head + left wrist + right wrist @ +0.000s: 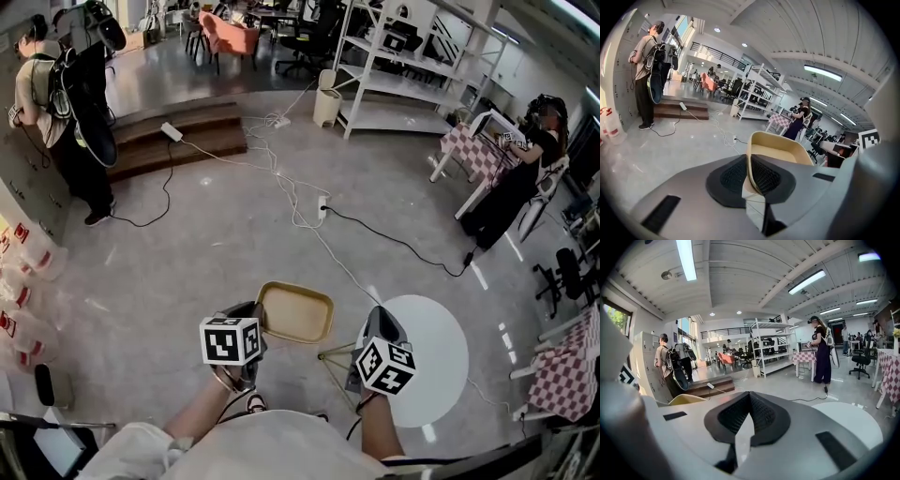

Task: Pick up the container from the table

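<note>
A shallow tan container (295,312) hangs over the grey floor, left of the round white table (431,356). My left gripper (253,317) is shut on its near-left rim. In the left gripper view the thin rim (750,161) is pinched between the black pads, and the container (780,150) reaches away beyond them. My right gripper (380,323) is to the right of the container, over the table's left edge. Its pads (761,413) meet with nothing between them. In the right gripper view a corner of the container (686,399) shows at the left.
Cables and a power strip (322,206) cross the floor ahead. Wooden steps (178,136) and a standing person (66,112) are far left. Another person (520,178) stands by chequered tables (473,150) at the right. White shelving (403,66) stands at the back, and plastic bottles (23,272) lie at the left edge.
</note>
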